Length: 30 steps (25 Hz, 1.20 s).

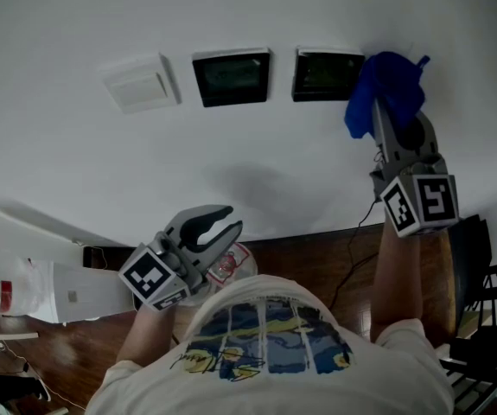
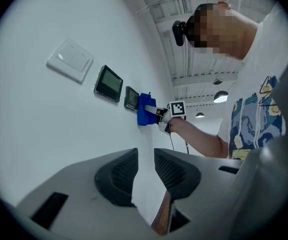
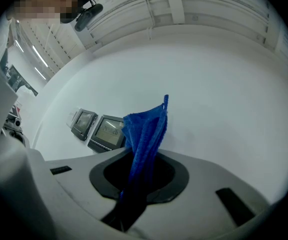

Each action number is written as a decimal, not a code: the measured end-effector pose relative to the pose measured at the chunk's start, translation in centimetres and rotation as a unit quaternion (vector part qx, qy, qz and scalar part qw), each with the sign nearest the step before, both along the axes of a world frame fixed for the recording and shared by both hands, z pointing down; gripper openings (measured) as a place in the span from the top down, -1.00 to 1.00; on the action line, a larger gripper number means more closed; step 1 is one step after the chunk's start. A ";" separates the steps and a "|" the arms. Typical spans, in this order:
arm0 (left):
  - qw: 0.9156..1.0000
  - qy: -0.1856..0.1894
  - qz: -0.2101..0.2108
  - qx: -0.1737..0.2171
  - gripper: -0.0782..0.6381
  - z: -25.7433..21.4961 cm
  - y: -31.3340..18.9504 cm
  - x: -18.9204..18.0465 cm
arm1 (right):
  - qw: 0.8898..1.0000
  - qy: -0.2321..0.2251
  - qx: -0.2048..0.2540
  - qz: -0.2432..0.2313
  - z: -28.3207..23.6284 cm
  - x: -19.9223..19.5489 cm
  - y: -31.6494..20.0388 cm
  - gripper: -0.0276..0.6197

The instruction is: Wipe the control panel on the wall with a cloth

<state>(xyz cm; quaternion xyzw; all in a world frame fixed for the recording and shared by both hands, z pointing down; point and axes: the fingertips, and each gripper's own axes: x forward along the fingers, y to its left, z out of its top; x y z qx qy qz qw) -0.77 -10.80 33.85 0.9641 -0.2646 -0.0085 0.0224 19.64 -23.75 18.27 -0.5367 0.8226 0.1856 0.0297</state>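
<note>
Right gripper (image 1: 383,111) pinches the soft-looking, limp cloth (image 1: 388,78) mid-bunch, 3 o'clock of the control panel (image 1: 324,74); left gripper (image 1: 220,224) slightly parted, empty.

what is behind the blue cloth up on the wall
The blue cloth, clamped in the right gripper, covers the right edge of the right-hand dark control panel. The rest of that screen shows; whatever lies under the cloth is hidden.
</note>
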 end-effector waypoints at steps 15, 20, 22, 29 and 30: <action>0.999 0.014 -0.034 0.010 0.53 -1.3 -0.1 -1.1 | 1.000 -0.004 -0.024 -0.012 3.4 -0.6 6.5 0.69; 0.999 0.016 -0.037 0.010 0.53 -1.2 -0.2 -1.8 | 0.999 -0.003 -0.047 -0.024 5.6 -1.5 9.5 0.70; 0.999 0.010 -0.033 0.012 0.53 -1.1 -0.2 -1.9 | 0.998 -0.004 -0.055 -0.026 6.2 -1.7 10.3 0.69; 0.999 0.006 -0.031 0.018 0.53 -1.2 -0.1 -2.4 | 0.997 0.000 -0.066 -0.037 7.3 -3.0 12.3 0.69; 0.999 0.006 -0.030 0.019 0.53 -1.2 -0.1 -2.4 | 0.997 0.000 -0.068 -0.038 7.4 -3.1 12.4 0.69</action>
